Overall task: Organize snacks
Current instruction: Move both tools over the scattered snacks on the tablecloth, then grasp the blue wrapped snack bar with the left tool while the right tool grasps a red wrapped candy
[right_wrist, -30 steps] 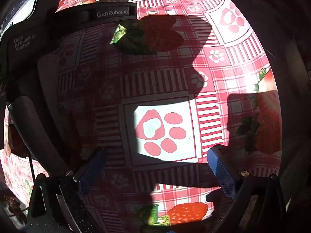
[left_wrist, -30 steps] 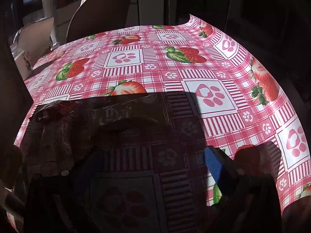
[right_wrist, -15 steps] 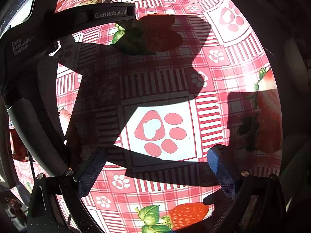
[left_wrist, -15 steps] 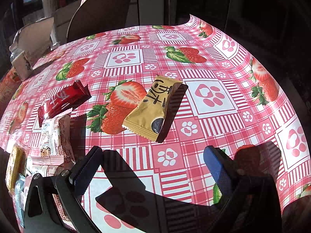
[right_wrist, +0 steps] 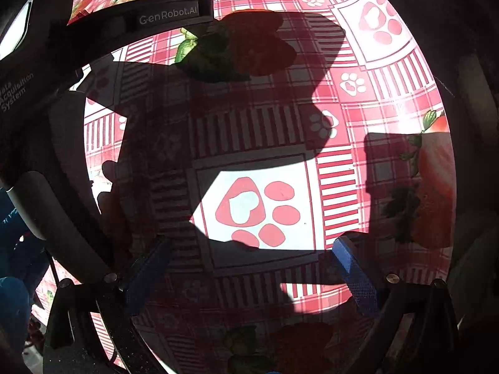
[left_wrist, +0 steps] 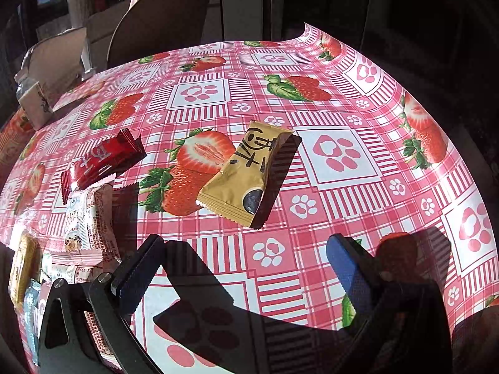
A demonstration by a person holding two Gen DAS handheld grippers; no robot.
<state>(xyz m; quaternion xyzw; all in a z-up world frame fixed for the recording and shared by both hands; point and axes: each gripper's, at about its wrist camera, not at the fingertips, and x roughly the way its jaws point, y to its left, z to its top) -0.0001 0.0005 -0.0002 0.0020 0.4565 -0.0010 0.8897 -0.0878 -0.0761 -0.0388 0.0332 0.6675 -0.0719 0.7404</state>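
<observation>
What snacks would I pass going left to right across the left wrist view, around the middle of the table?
Red wrapped snack → tan wrapped snack. The white packet under the red one overlaps it, so I left it out.

Strawberry-and-pawprint tablecloth (left_wrist: 336, 155) (pink plaid); brown chair (left_wrist: 162, 15) behind; white box (left_wrist: 34, 106) far left
</observation>
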